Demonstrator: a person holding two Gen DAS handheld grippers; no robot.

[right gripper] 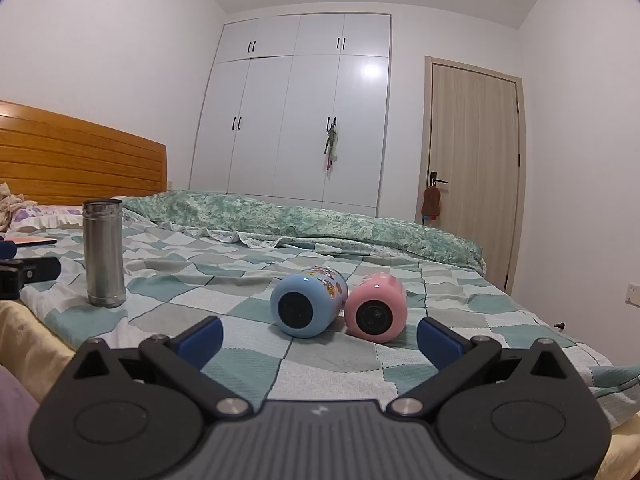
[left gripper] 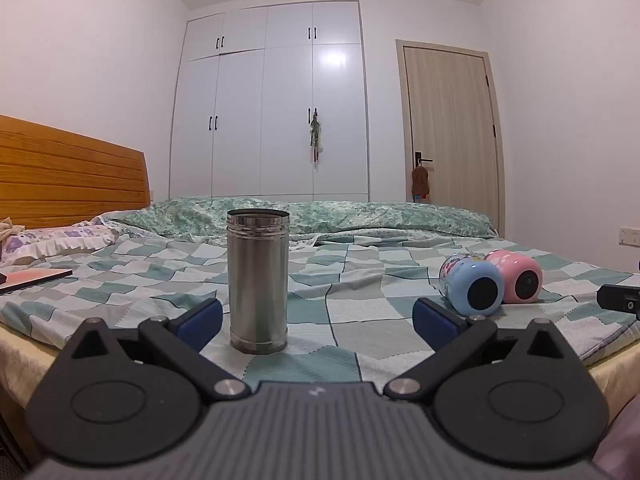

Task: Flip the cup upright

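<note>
We hold both tongs low at the near edge of the bed [right gripper: 248,264], each spread wide and holding nothing. Left tongs [left gripper: 316,322] face the steel cup [left gripper: 258,280], already standing upright, mouth up, on the checked cover. Right tongs [right gripper: 320,340] face the blue cup [right gripper: 308,302] and pink cup [right gripper: 376,306], both on their sides, bases toward us, touching each other. We judge one flip done, two left. Next move: right tongs close around the blue cup's body; it may roll or nudge the pink one, so approach squarely.
</note>
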